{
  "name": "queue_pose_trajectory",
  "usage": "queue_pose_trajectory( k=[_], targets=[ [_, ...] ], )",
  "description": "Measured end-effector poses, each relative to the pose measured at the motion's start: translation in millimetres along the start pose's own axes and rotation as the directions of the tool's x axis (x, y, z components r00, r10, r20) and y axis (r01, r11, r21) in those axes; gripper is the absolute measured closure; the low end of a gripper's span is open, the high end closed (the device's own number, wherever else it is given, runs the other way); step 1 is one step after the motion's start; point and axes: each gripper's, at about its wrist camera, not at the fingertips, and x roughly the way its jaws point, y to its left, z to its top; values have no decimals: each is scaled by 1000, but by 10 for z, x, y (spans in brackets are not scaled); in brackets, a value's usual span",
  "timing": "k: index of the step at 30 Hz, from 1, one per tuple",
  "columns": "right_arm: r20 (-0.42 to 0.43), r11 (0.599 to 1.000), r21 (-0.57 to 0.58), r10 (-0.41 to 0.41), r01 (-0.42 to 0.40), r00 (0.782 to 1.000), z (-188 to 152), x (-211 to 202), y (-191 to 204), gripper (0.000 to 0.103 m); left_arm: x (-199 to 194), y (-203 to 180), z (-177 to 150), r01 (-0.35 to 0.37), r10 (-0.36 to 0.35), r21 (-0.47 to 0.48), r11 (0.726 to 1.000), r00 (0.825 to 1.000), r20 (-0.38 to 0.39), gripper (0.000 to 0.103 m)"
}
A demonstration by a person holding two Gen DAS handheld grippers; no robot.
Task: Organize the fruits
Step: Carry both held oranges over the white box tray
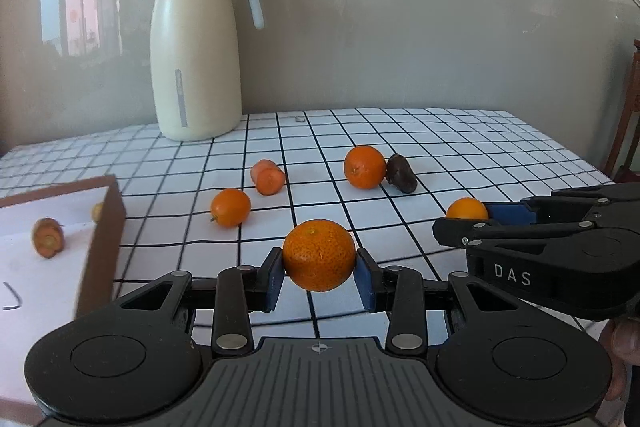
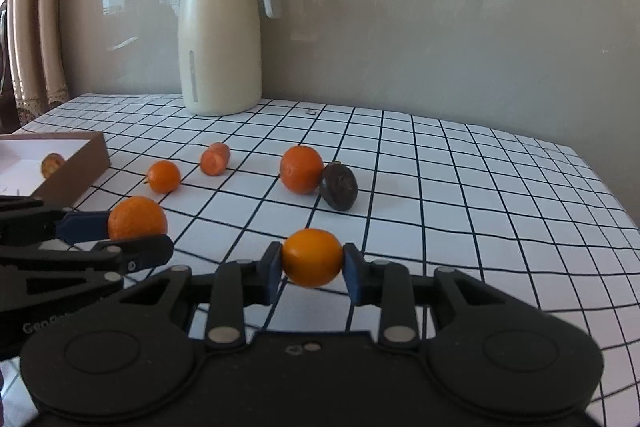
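Holding both clenched: left gripper (image 1: 319, 269) on mandarin (image 1: 319, 255), right gripper (image 2: 311, 269) on kumquat (image 2: 311, 257). I risk slip carrying toward box (image 1: 105, 223); round skins, narrow pads.

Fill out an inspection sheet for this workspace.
Surface: table with white grid-pattern cloth.
Job's things: brown box at left holds a carrot piece; loose on the cloth are a small orange, a carrot chunk, a mandarin touching a dark brown fruit.
Clutter: cream thermal jug; tiny object behind.
Grippers: left gripper shut on a tangerine; right gripper shut on a kumquat.
Cables: nothing seen.
Surroundings: grey wall, curtain, chair.
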Motion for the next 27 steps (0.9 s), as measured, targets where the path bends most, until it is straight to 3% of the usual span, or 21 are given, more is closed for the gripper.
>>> queue_pose_trajectory(
  k=[27],
  targets=[
    [123,997,-37,77,-73,989,-85,-731,590,80,-1100,350,-252,-125,123,13,992,985,119,65]
  ],
)
